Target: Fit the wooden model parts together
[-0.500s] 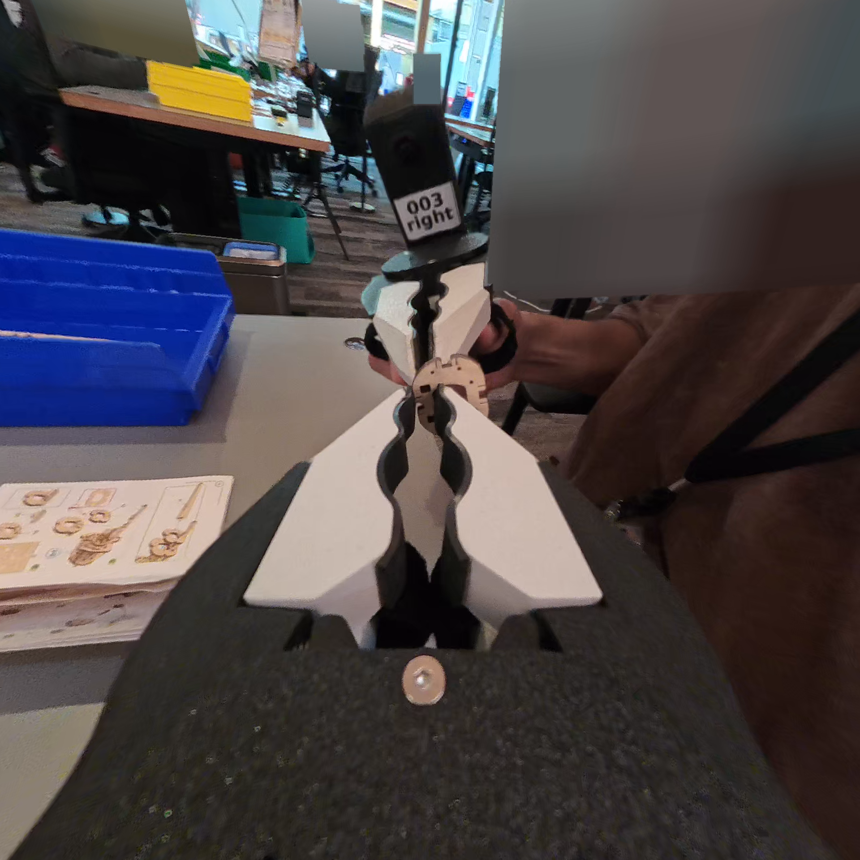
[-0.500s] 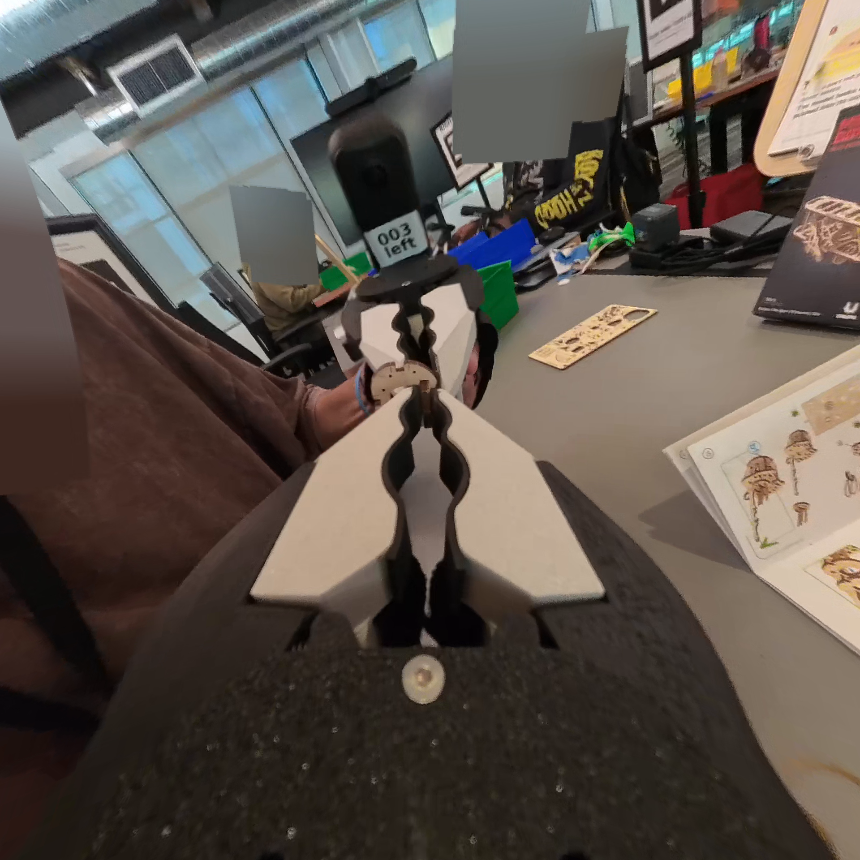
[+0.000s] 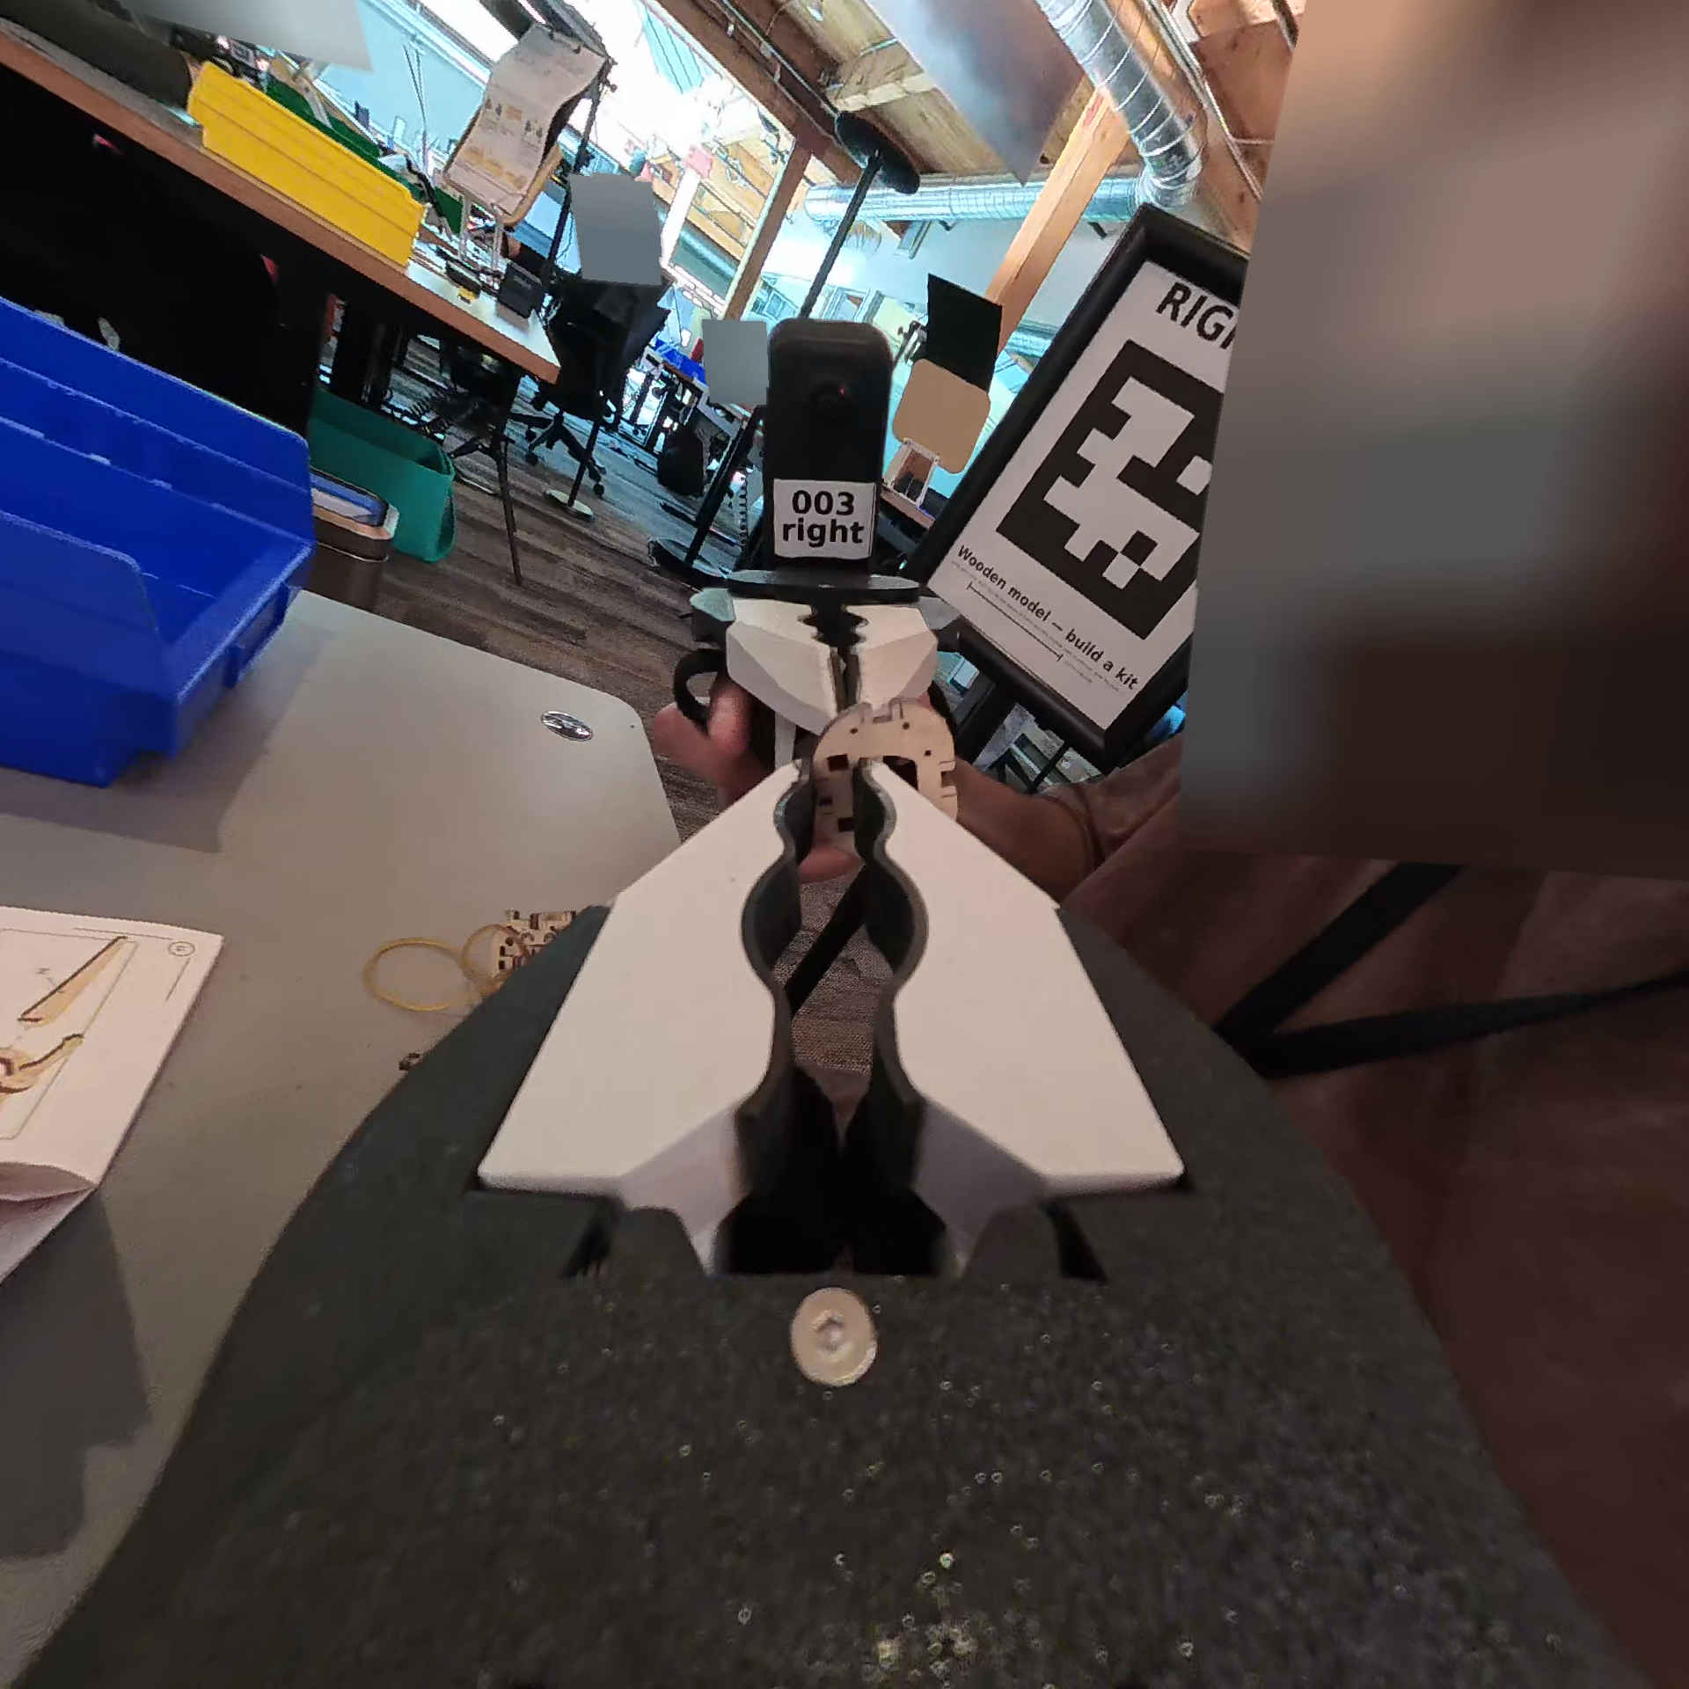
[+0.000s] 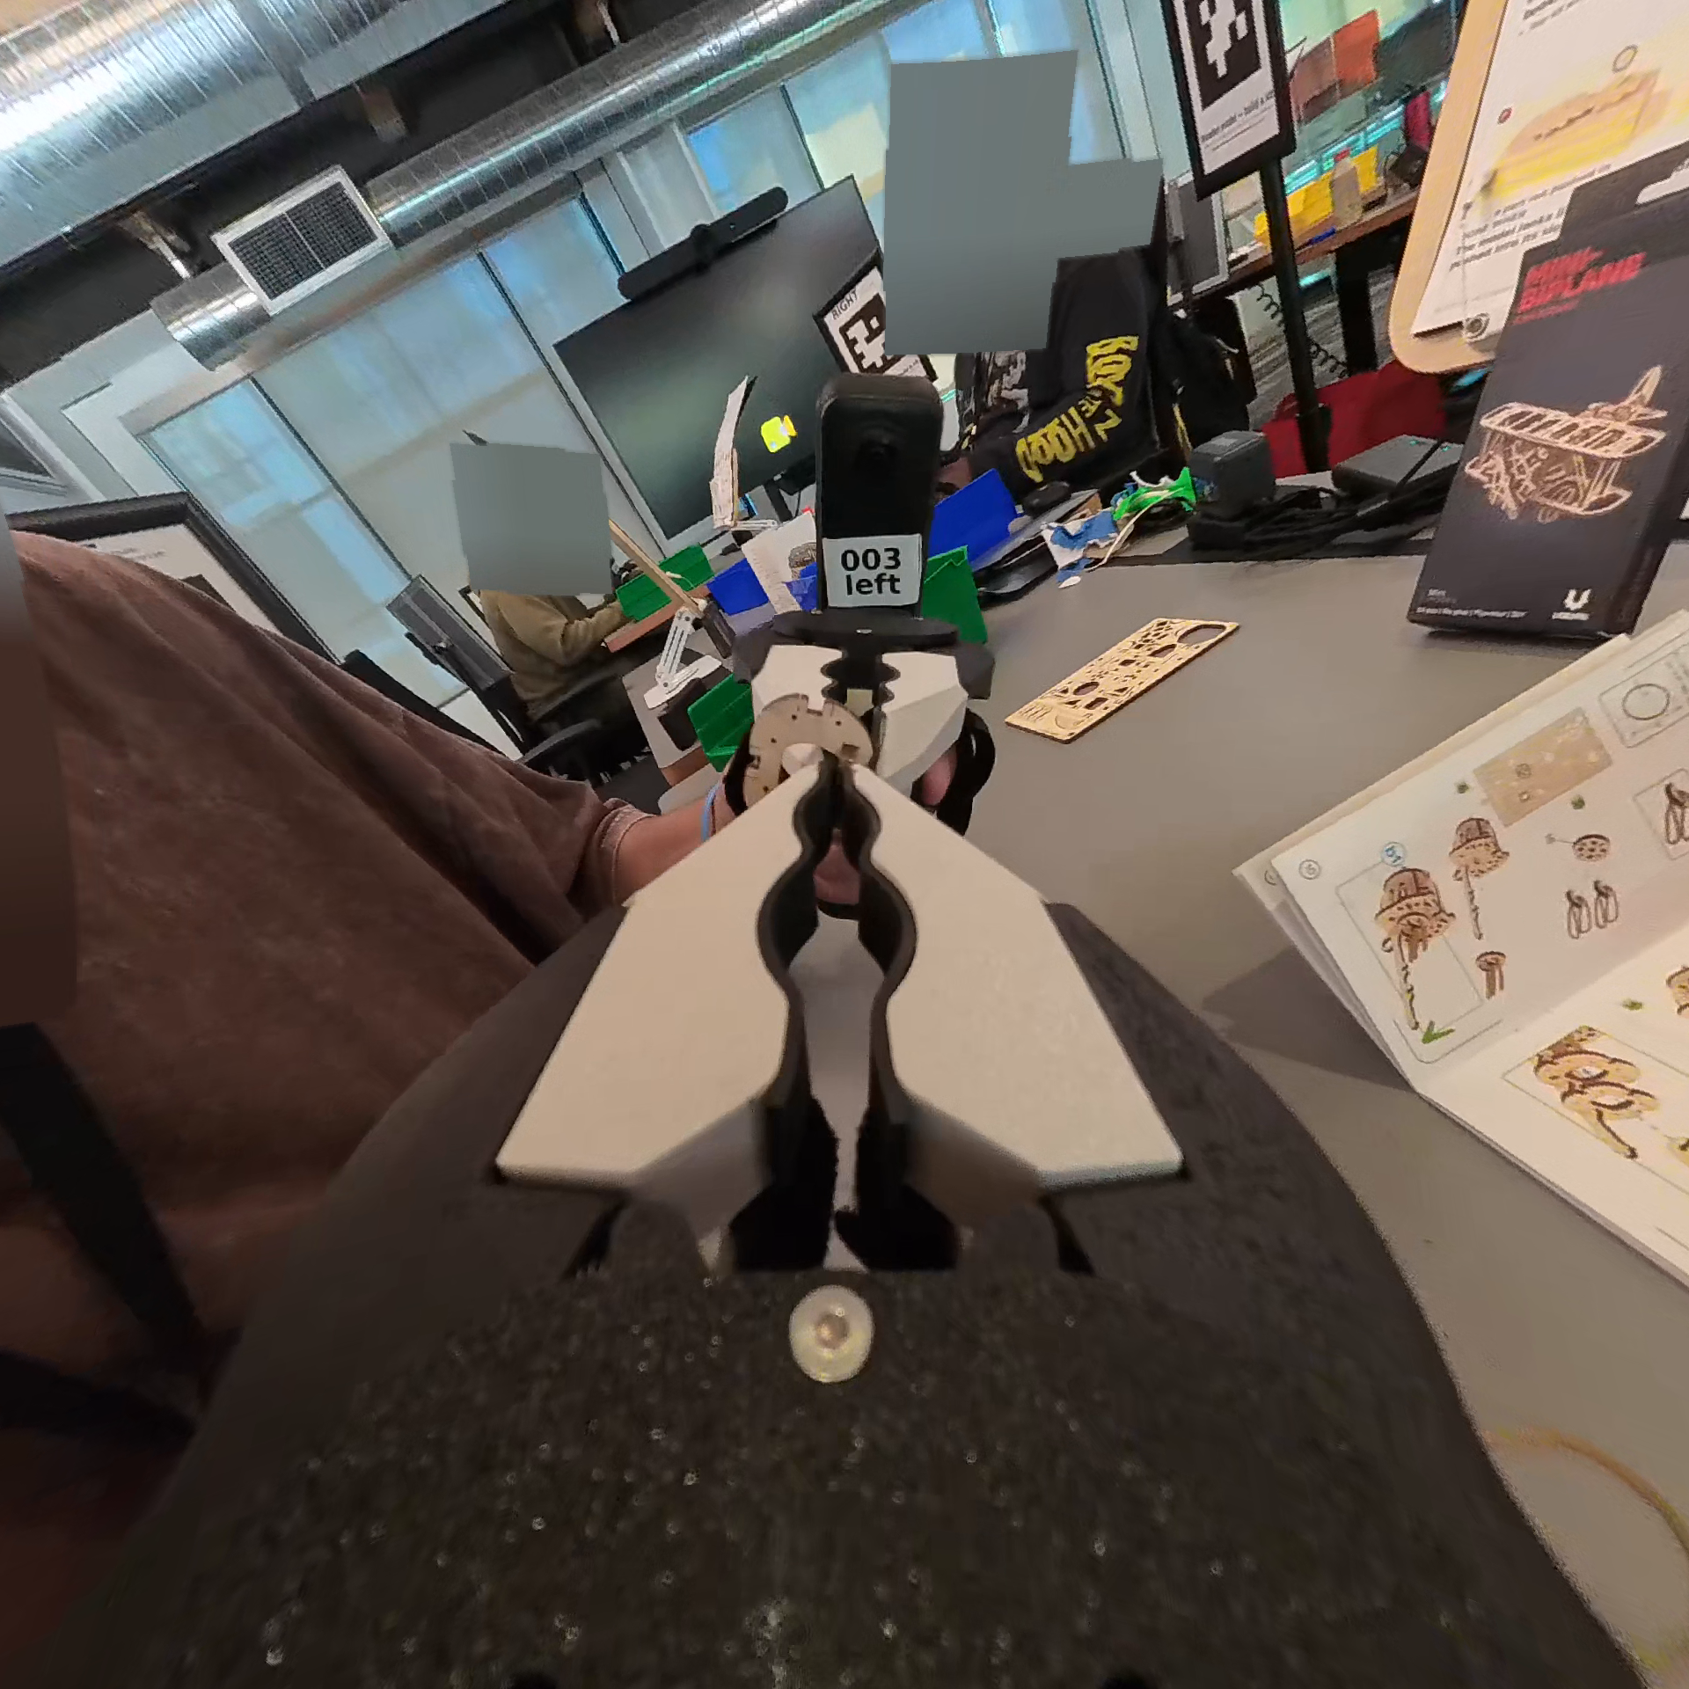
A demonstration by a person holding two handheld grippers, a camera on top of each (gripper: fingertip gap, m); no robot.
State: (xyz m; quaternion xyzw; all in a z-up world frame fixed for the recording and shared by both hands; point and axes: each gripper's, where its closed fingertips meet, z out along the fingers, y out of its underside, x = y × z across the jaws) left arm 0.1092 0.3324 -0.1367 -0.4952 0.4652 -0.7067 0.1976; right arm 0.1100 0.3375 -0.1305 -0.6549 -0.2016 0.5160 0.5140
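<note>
Both grippers face each other tip to tip above the grey table's edge. My left gripper (image 3: 836, 777) is shut on a small notched wooden piece (image 3: 833, 804). My right gripper (image 4: 830, 775) is shut on the rim of a round wooden disc part (image 4: 793, 742). The disc (image 3: 900, 736) and the notched piece touch between the tips. The right gripper (image 3: 833, 681) shows opposite in the left wrist view, and the left gripper (image 4: 861, 706) in the right wrist view. How the two parts join is hidden by the fingertips.
A blue bin (image 3: 137, 585), an instruction booklet (image 3: 82, 1024), yellow rubber bands (image 3: 411, 973) and a loose wooden part (image 3: 525, 932) lie on the table (image 3: 411, 777). A punched wooden sheet (image 4: 1120, 676), an open booklet (image 4: 1508, 914) and a black box (image 4: 1572, 457) are to the right. A brown-sleeved arm (image 4: 274, 823) is close by. My two grippers' fingertips are within a few centimetres of each other.
Both grippers have lifted and tilted upward, still shut with the wooden parts held together between them. The disc now faces the right wrist camera more.
</note>
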